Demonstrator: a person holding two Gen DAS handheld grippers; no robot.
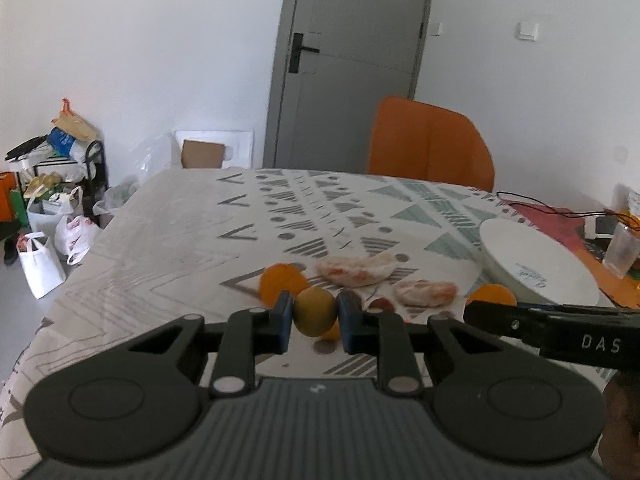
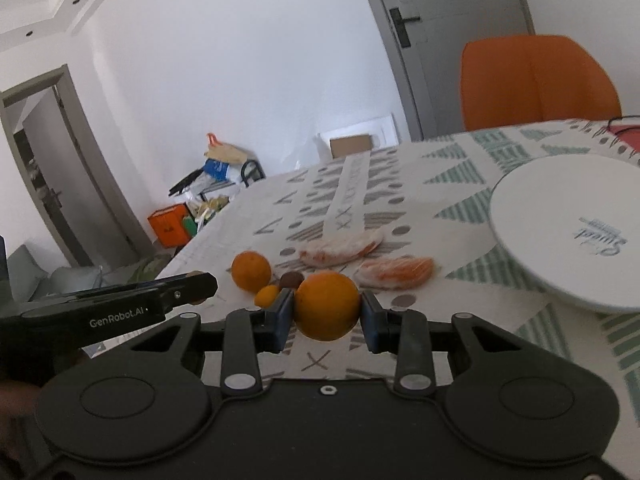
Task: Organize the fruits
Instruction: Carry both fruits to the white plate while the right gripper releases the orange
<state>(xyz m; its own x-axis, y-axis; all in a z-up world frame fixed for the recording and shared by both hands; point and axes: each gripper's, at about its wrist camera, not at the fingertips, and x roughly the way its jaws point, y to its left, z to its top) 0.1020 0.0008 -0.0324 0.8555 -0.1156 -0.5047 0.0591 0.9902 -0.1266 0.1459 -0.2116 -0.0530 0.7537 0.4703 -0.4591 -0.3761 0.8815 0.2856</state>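
Note:
My left gripper (image 1: 315, 316) is shut on a yellow-green round fruit (image 1: 315, 311) just above the patterned tablecloth. My right gripper (image 2: 327, 314) is shut on an orange (image 2: 327, 306); that orange also shows in the left wrist view (image 1: 491, 295) at the tip of the right gripper. On the cloth lie another orange (image 2: 251, 271) (image 1: 280, 282), a small orange fruit (image 2: 267, 295), a small brown fruit (image 2: 291, 279) and two wrapped peeled pieces (image 2: 340, 249) (image 2: 396, 271). A white plate (image 2: 568, 236) (image 1: 536, 264) stands to the right.
An orange chair (image 1: 430, 144) stands behind the table's far edge. Cables and a plastic cup (image 1: 620, 246) sit at the far right on a red mat. Bags and a cluttered rack (image 1: 56, 184) are on the floor left of the table.

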